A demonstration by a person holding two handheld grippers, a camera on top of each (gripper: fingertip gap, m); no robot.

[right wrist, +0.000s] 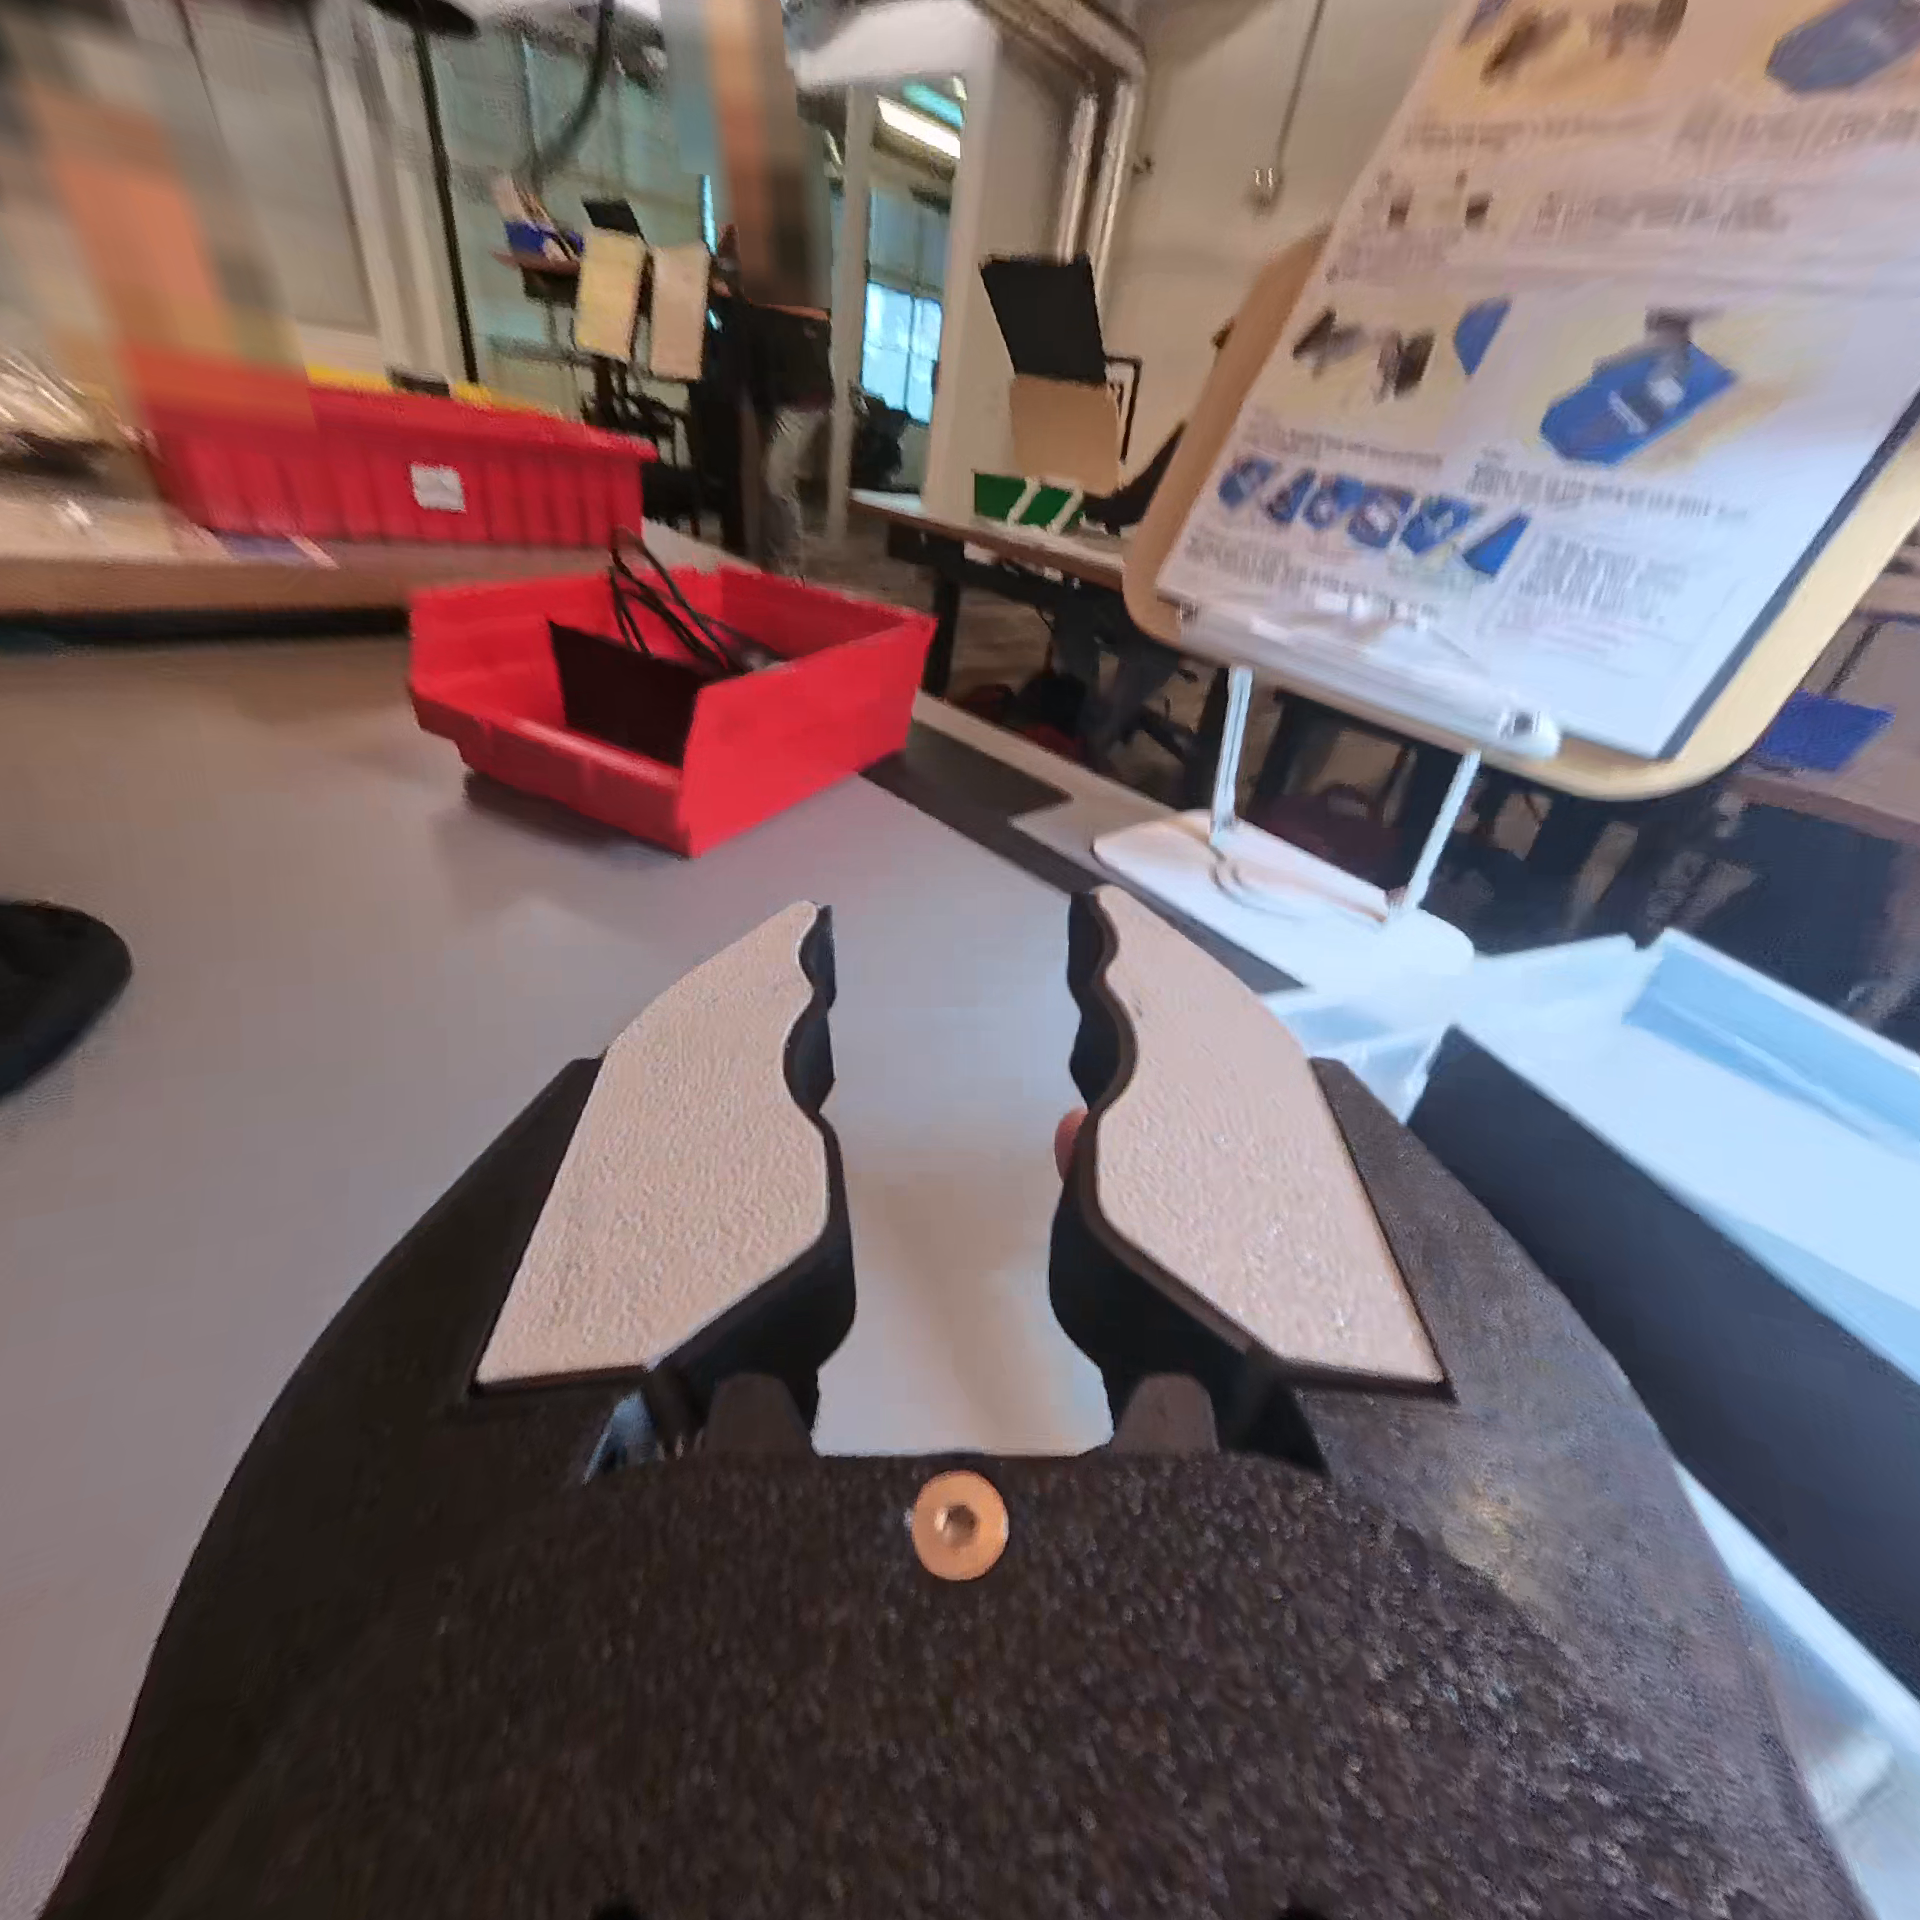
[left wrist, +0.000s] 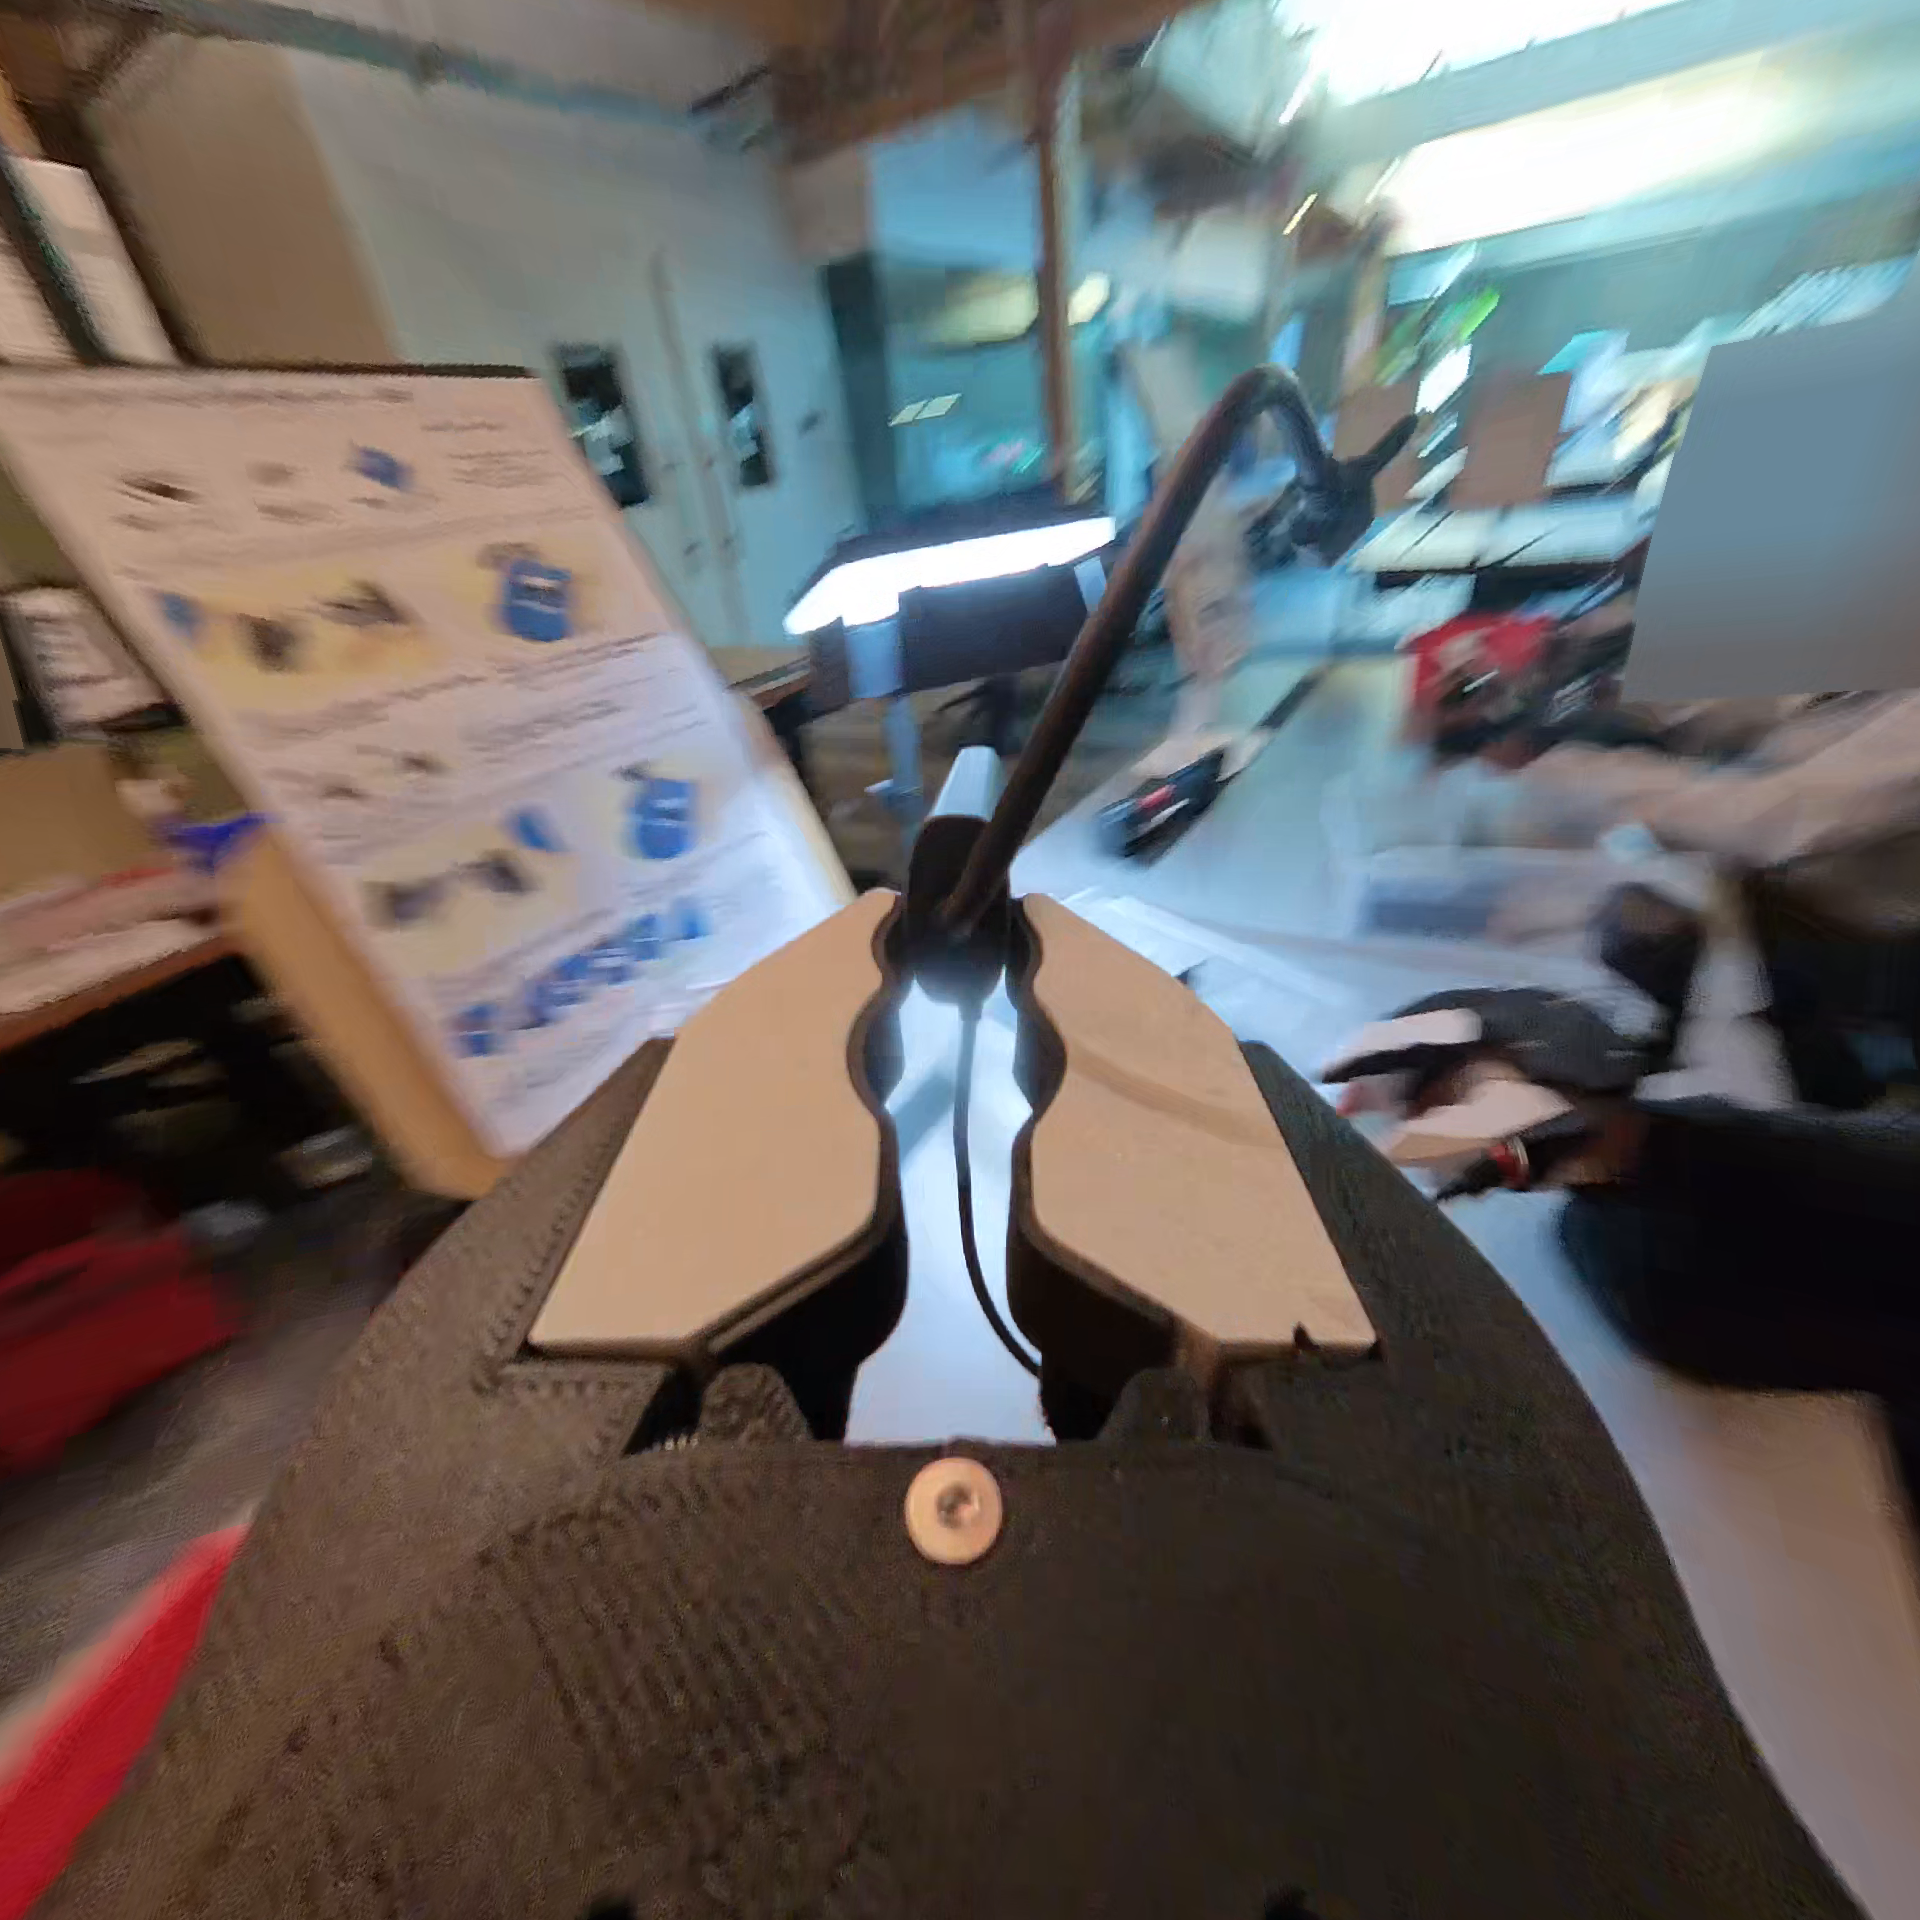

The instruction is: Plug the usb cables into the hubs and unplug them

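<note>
In the right wrist view a bin (right wrist: pixel 675 707) sits far on the table (right wrist: pixel 260 987), cables (right wrist: pixel 665 613) inside it — a larger crate (right wrist: pixel 395 468) lies beyond, to the left. An instruction board (right wrist: pixel 1538 416) on its stand (right wrist: pixel 1288 883) rises at the table's right edge — a tray (right wrist: pixel 1714 1091) lies near it, further right.

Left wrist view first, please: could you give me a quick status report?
Left claw shut on USB cable. Right claw open, empty, above grey table. No hub visible.
</note>
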